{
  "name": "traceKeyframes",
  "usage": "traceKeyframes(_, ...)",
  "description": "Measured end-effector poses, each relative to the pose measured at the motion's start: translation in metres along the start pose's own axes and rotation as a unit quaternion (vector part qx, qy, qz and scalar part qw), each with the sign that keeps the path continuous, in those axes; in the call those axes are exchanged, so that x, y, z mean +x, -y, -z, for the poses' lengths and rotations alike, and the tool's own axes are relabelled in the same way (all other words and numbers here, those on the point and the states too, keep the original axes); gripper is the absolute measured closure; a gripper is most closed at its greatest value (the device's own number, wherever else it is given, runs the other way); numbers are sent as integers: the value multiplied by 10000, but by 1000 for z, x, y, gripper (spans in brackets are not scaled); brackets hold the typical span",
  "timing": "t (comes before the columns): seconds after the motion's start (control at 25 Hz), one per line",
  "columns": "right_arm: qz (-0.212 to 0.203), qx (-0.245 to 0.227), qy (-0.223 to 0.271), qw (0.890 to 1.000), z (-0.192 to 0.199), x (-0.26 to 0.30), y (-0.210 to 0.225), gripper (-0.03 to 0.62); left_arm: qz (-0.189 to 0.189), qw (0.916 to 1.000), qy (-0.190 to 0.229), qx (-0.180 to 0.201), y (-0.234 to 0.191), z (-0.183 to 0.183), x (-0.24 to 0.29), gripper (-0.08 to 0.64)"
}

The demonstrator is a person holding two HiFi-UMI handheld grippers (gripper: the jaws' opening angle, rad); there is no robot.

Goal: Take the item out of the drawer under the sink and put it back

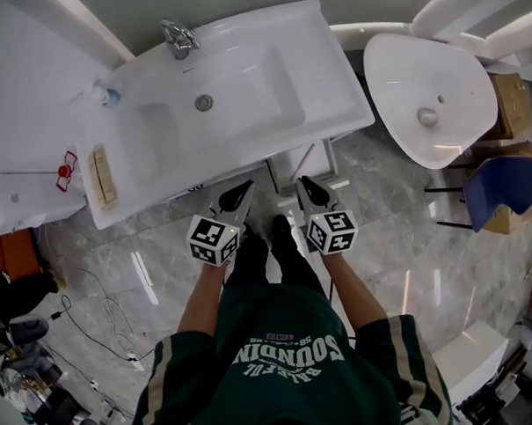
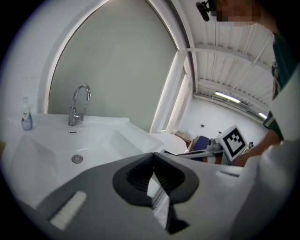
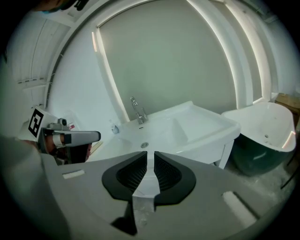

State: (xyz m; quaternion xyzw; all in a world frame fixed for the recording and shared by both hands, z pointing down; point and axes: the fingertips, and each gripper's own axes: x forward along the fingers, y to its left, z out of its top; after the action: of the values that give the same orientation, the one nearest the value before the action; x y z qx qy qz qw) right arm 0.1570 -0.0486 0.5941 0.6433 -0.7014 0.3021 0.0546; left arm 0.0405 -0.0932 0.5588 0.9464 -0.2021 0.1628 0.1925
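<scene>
A white sink (image 1: 243,85) with a chrome tap (image 1: 179,35) stands in front of me; whatever lies under it is hidden by the basin, and no drawer or item shows in any view. My left gripper (image 1: 239,195) hovers at the sink's front edge, and in the left gripper view its jaws (image 2: 153,157) meet at the tips with nothing between them. My right gripper (image 1: 311,186) is beside it, level with the same edge. In the right gripper view it (image 3: 150,157) shows a narrow empty slit between the pads. Neither gripper touches the sink.
A small soap bottle (image 1: 109,95) stands at the sink's left back corner. A white oval basin (image 1: 428,94) sits to the right, with a blue chair (image 1: 503,188) and cardboard boxes (image 1: 512,104) beyond. Cables (image 1: 85,312) trail over the marble floor at the left.
</scene>
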Motion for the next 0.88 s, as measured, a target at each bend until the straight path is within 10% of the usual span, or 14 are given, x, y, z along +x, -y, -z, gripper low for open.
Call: traceKeyframes(0.88,1350,1581,-1403,9680,152,120,148,454,284,9970,-643,-334,-12,88,32,509)
